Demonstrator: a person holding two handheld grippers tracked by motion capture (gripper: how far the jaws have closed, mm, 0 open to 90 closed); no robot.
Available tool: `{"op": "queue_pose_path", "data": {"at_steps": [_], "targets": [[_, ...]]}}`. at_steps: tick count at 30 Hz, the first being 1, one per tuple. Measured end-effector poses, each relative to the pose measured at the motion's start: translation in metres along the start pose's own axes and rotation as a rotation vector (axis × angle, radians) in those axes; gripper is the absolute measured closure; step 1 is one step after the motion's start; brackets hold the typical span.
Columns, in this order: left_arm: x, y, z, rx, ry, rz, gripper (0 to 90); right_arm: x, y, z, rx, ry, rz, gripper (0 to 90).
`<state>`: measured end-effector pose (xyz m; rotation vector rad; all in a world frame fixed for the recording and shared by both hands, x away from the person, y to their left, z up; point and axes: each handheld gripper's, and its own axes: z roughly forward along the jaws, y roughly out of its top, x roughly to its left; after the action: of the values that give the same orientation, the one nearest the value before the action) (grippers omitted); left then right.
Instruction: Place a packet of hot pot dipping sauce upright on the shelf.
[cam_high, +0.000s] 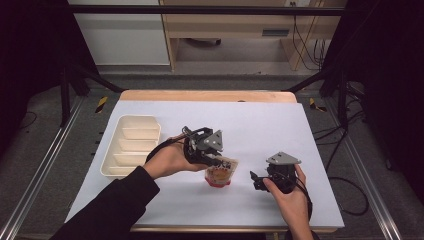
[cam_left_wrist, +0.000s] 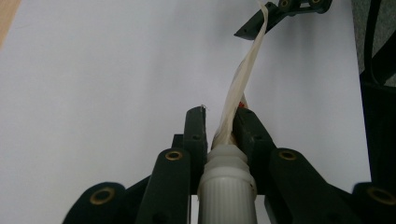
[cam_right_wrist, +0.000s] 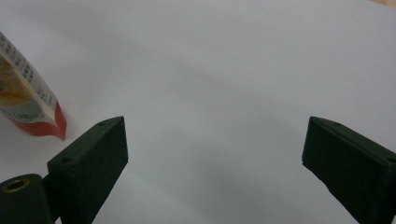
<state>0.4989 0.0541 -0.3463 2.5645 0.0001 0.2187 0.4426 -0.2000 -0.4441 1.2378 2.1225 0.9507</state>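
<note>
One flat glossy pouch (cam_high: 219, 175), ribbed cap (cam_left_wrist: 227, 193)

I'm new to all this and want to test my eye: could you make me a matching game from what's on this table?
Things:
1. pouch
2. tray
3. left hand-held gripper
4. right hand-held gripper

States:
A. jaws wide open, nothing between them
B. cream, with compartments, at the table's left
C. held by its top near the white cap
D. jaws shut on the pouch

Pairs: 1-C, 2-B, 3-D, 4-A
</note>
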Motion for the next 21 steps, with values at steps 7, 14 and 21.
{"op": "queue_pose_path", "data": {"at_steps": [7,14,21], "targets": [[-0.001,0.007,-0.006,0.032,0.001,0.036,76.0,-0.001,0.000,0.000,0.000,-0.006,0.002,7.2],[0.001,0.008,-0.022,0.053,0.014,0.059,75.9,-0.001,0.000,0.000,-0.003,-0.006,0.001,7.1],[0.005,0.001,-0.040,0.065,0.032,0.056,76.0,0.000,0.000,0.001,0.003,-0.011,-0.010,6.8]]}}
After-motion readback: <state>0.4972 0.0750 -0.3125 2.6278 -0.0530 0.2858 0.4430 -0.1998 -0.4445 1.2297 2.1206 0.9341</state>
